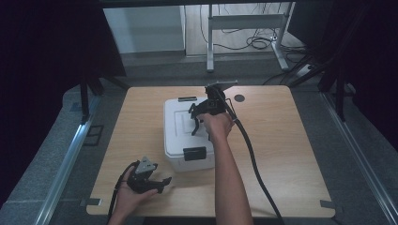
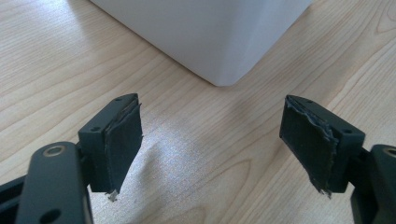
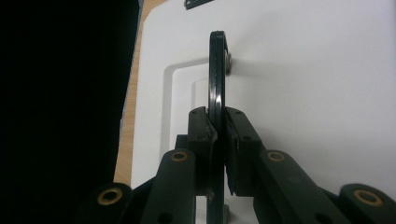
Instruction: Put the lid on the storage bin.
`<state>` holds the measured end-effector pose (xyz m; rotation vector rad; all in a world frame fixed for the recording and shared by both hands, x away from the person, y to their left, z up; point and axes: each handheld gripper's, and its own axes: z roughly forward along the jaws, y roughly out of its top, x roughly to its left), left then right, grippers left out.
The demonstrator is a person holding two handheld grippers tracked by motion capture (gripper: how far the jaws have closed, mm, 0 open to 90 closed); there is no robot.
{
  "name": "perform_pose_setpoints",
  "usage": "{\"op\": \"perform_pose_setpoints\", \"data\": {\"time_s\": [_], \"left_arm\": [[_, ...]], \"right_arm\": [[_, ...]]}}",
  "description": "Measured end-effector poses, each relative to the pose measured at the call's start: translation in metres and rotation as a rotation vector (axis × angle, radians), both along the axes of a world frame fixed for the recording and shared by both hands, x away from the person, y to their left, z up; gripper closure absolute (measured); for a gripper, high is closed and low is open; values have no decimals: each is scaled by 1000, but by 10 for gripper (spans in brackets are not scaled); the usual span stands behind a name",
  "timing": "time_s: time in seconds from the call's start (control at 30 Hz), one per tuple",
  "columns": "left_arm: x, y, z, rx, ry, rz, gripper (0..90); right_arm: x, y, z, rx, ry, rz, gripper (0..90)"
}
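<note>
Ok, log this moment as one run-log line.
right gripper: shut on black handle of white box lid | left gripper: open, empty, low over table near box corner

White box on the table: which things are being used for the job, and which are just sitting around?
In use:
white box
its black handle, pinched by the right gripper

Just about:
left gripper, open over bare table
metal desk frame behind
cables on the floor
</note>
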<state>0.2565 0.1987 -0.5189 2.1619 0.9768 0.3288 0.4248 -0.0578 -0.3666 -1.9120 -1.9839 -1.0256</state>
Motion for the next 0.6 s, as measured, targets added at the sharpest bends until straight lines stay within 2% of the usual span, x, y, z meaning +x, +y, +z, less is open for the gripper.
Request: {"op": "perform_pose_setpoints", "data": {"time_s": [0.47,0.6], "left_arm": [[0,0,0,-2,-1,0,215],[0,0,0,-1,-1,2,215]], "right_arm": [[-2,0,-1,-16,-15,4,825],[-2,-2,1,3,-7,15,827]]}}
